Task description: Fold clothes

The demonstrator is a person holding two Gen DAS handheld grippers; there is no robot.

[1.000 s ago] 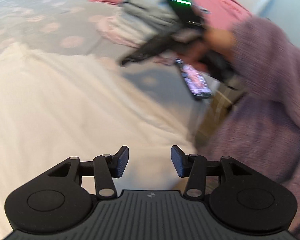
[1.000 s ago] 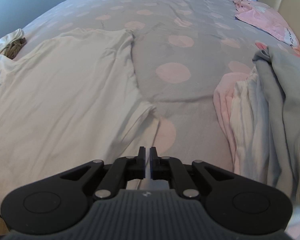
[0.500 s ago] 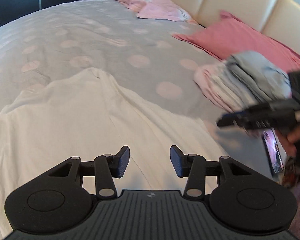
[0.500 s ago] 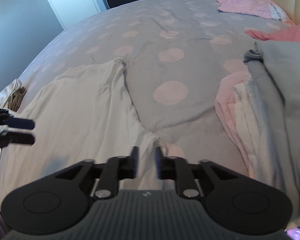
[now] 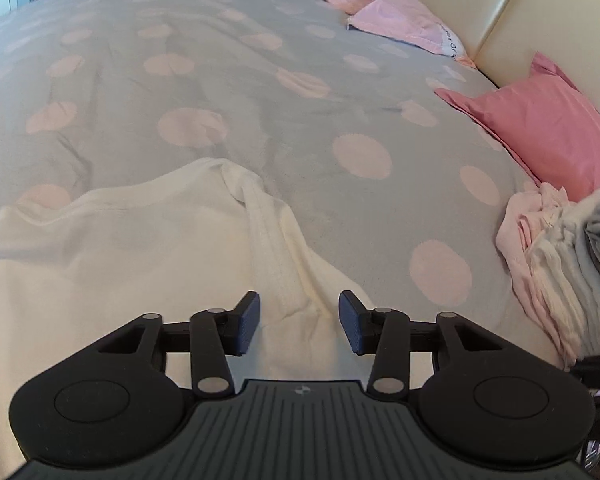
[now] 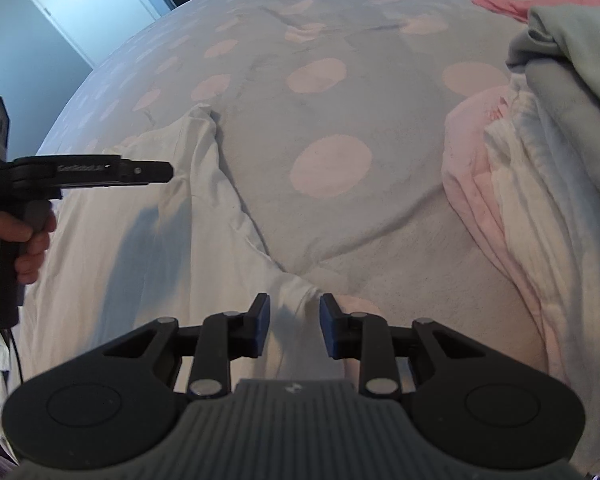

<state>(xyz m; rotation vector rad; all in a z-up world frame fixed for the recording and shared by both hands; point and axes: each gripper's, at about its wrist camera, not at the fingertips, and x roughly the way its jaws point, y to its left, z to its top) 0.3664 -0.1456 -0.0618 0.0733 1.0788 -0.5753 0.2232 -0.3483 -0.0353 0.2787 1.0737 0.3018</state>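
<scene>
- So, one white garment lies spread on the polka-dot bed, its near edge cut off by both frames.
- Two tools: left tool spread wide over a white fold, right tool spread too, nothing pinched.
- One folded stack sits right, partly out of frame.
- Two pink pillows by the headboard.
- One hand visible, mostly cropped.

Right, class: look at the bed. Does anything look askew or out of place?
The white shirt lies rumpled, its right edge bunched into a ridge instead of flat. The folded pile looks tidy. Both grippers are open, holding nothing.
</scene>
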